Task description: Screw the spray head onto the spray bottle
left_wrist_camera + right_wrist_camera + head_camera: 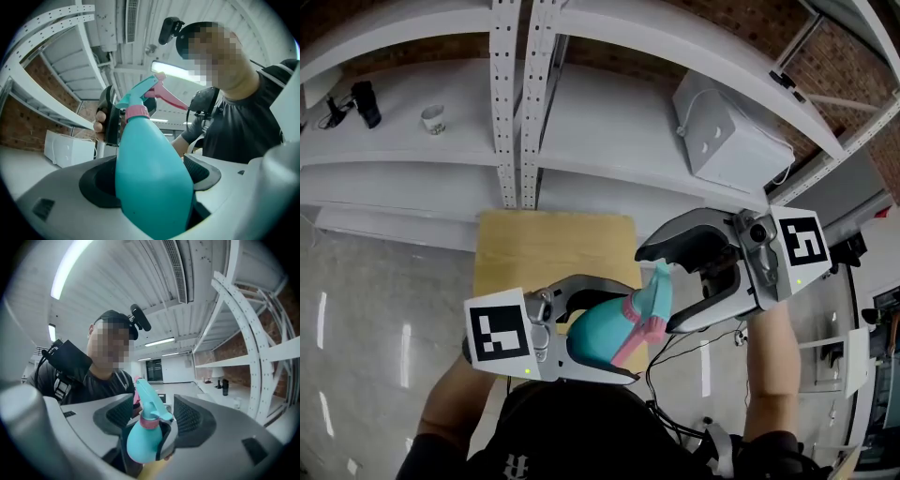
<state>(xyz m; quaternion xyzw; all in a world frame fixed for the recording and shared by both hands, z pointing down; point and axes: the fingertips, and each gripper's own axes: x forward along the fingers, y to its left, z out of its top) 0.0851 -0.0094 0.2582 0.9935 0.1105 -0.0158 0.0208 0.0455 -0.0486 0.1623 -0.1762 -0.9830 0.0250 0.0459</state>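
I'm pinching the opaque teal spray bottle (592,336) in my left gripper (628,330). Its spray head (654,298), pink-collared, is sitting untouched between the spread jaws of my right gripper (658,289).

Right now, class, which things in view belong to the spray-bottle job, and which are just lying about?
Job: spray bottle, gripped in the left tongs; spray head, on its neck, between the open right tongs.
Lying about: mug and white box on the shelf; wooden tabletop.
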